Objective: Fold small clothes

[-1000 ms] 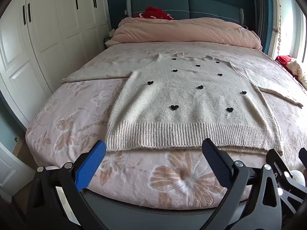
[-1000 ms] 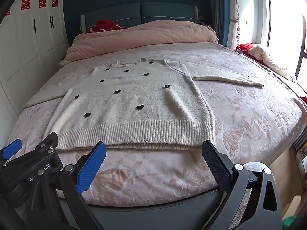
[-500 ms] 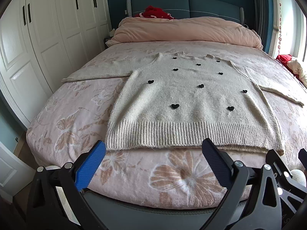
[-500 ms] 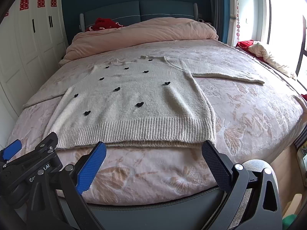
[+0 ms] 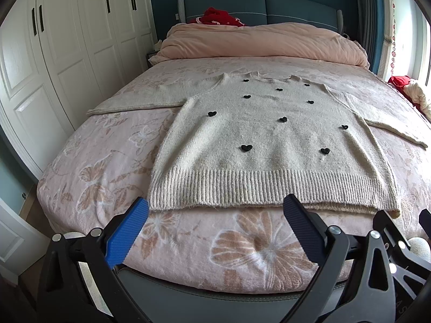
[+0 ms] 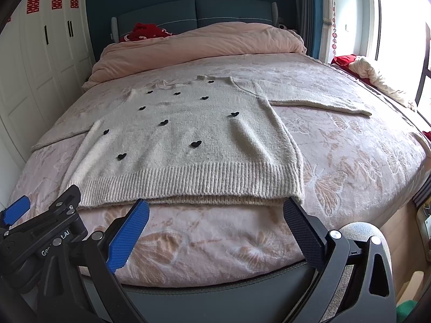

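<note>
A cream knit sweater (image 5: 269, 140) with small black hearts lies flat on the bed, sleeves spread out to both sides, ribbed hem toward me. It also shows in the right wrist view (image 6: 188, 145). My left gripper (image 5: 215, 215) is open and empty, just short of the hem near its left half. My right gripper (image 6: 215, 215) is open and empty, just short of the hem near its right corner. The left gripper's body shows at the lower left of the right wrist view.
The bed (image 5: 102, 177) has a pink floral cover, with a rolled pink duvet (image 5: 264, 40) at the head. White wardrobe doors (image 5: 67, 53) stand to the left. A window with red and white cloth (image 6: 371, 70) is to the right.
Both grippers have moved slightly forward toward the sweater's hem. Their jaws stay open and the sweater has not moved.
</note>
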`<state>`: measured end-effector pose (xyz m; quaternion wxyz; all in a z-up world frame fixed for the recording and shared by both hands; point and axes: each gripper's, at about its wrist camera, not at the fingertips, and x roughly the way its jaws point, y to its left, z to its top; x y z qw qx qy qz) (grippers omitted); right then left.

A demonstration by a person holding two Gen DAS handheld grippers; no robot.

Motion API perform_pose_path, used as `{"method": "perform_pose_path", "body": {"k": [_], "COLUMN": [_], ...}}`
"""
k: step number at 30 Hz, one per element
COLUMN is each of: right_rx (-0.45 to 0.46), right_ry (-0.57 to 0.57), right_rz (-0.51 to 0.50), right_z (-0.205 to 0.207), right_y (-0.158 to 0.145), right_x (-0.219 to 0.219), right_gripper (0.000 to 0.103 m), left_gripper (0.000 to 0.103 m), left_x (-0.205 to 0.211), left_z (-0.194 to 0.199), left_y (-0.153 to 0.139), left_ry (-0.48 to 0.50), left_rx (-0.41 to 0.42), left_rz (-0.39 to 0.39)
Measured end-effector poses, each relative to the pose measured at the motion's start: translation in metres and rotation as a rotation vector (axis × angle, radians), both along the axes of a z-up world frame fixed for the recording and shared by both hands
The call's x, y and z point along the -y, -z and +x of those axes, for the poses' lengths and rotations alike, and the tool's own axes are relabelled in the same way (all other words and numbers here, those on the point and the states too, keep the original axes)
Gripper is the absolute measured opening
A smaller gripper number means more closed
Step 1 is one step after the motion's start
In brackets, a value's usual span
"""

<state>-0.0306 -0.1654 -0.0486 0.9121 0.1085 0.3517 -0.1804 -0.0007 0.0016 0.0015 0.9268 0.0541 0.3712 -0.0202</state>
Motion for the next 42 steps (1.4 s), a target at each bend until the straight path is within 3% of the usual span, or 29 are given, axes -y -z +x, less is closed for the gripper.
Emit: {"method": "perform_pose_path", "body": {"k": [42], "right_rx": [-0.01], "right_ry": [0.002], "right_rz": [0.007], "right_z": [-0.0009], "right_y": [0.0044], "right_x": [0.0014], "right_gripper": [0.098], "left_gripper": [0.097], "left_x": [-0.0009], "left_z": [0.0004], "left_y": [0.004], "left_ry": [-0.002], "left_rx": [-0.003], "left_rz": [0.004]}}
